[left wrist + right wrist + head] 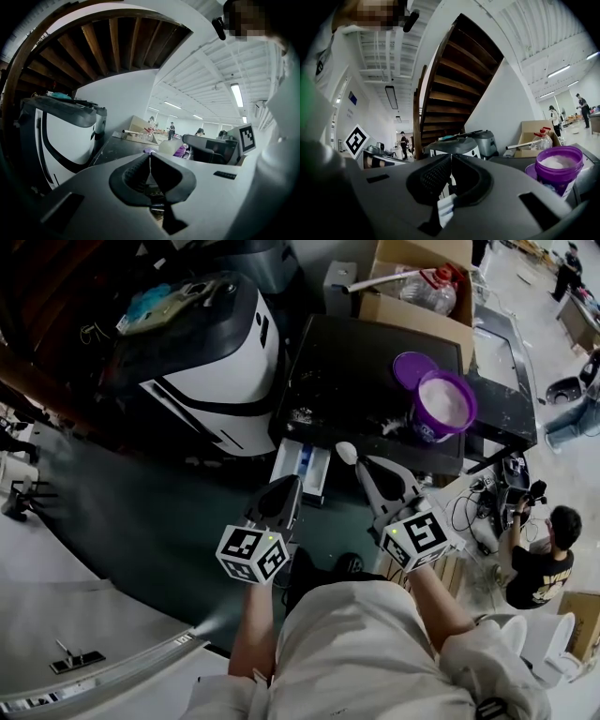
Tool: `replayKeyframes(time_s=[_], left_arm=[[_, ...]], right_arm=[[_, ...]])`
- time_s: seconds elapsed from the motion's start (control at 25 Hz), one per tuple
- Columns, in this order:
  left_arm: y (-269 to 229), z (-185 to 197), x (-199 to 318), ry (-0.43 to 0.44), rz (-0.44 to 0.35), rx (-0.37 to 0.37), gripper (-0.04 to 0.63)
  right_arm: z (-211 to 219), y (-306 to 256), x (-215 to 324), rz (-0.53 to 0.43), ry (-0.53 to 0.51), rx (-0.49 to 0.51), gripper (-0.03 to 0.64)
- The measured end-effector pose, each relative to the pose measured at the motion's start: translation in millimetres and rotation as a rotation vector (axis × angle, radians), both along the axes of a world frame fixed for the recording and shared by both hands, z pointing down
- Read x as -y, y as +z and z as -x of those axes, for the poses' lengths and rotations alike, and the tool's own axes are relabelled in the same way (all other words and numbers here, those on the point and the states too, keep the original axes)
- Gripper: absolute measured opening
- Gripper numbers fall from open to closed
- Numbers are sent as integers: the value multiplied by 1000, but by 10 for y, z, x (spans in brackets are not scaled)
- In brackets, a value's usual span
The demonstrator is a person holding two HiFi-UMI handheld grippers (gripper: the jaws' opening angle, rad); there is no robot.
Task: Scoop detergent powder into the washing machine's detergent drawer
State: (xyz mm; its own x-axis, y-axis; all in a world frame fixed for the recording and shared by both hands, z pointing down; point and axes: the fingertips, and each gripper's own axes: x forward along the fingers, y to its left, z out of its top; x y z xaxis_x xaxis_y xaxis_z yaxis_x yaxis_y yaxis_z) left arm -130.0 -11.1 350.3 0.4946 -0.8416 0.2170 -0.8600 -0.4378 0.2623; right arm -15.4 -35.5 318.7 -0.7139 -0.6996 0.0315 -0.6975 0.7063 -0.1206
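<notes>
Head view showed the detergent drawer (305, 470) open just left of our right hand-held gripper (364, 468), clamped on what looked like a white scoop (345, 453); our left hand-held gripper (283, 491) was closed, empty. Tilting early risked a spill outside it.

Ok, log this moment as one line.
left tongs: shut, empty | right tongs: shut on scoop | drawer: open | tub: open

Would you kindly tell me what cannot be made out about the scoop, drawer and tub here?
Scoop: whether it holds powder; too small in head view, hidden by the right gripper in its own view.
Detergent drawer: any powder inside; small and dim in head view, near corner behind the left gripper.
Purple tub label: unreadable, blurred in every view.
</notes>
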Motion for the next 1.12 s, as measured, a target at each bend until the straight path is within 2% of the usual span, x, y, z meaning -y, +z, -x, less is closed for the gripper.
replayKeyframes(time_s=[0.56,1.12], left_arm=[[-120,-206,24,54,-24,16,21],[-102,-301,-40,74,-10,21,21]], right_arm=[[-232,-41,-96,6,34,17,11],[-310,-26,-164,31,44,21,11]])
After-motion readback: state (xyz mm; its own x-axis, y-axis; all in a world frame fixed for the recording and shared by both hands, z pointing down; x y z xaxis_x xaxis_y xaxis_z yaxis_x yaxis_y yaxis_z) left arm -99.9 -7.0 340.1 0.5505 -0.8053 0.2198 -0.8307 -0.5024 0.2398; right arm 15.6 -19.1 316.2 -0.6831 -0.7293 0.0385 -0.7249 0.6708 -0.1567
